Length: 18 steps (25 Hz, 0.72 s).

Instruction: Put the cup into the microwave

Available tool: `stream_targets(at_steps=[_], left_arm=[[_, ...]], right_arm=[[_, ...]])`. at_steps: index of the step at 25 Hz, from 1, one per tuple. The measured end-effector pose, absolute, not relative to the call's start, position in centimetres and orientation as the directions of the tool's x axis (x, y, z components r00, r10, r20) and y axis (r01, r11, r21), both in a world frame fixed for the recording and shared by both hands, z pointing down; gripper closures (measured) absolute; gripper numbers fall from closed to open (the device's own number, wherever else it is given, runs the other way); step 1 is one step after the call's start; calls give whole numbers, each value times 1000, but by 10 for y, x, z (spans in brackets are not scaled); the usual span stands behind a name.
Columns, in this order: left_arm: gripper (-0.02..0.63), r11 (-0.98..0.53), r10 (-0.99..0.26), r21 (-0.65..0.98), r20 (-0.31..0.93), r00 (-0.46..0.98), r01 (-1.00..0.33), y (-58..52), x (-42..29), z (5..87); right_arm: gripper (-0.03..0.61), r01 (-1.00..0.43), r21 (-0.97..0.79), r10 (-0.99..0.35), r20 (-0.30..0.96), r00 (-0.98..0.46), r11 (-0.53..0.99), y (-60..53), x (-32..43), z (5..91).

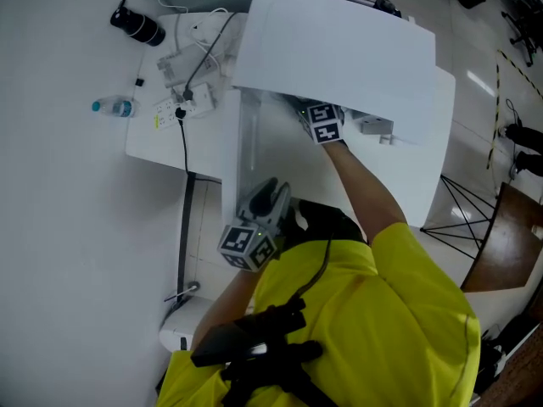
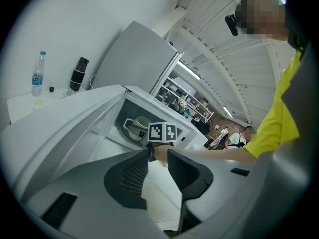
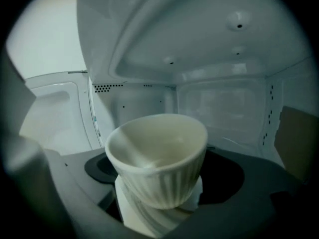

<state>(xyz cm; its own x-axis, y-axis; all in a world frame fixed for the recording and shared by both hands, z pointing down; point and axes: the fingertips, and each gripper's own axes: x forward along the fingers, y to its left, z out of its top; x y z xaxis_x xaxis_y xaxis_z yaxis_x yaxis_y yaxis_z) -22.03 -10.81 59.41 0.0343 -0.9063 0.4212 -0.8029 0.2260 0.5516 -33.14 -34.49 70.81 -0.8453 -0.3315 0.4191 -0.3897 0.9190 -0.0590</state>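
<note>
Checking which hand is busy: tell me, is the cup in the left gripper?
No, the cup sits clamped in the right gripper, inside the microwave; the left gripper is empty.

Lab-like workroom: storage racks [image 2: 192, 96], power strip [image 1: 182, 108] on white table [image 1: 148, 145].

There is one microwave [image 1: 339, 58] and one white ribbed cup [image 3: 159, 153]. Two tools are in view: one left hand-held gripper [image 2: 158, 158] and one right hand-held gripper [image 1: 318, 119]. The one bench [image 1: 153, 142] carries one water bottle [image 1: 113, 107], one black flask [image 1: 136, 25] and one power strip [image 1: 182, 108].
</note>
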Motion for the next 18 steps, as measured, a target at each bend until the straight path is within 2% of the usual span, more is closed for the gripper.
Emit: stream_targets(at_steps=[11, 12, 18], left_arm=[[494, 226, -901, 543, 432, 38, -808, -114, -217, 596], [494, 229, -899, 543, 435, 37, -808, -114, -216, 596], [494, 225, -897, 542, 440, 45, -810, -117, -215, 603]], right_arm=[[91, -395, -76, -339, 382, -860, 916, -350, -344, 712], [40, -400, -68, -348, 376, -859, 914, -350, -341, 708], [31, -397, -146, -306, 422, -854, 906, -309, -277, 713]])
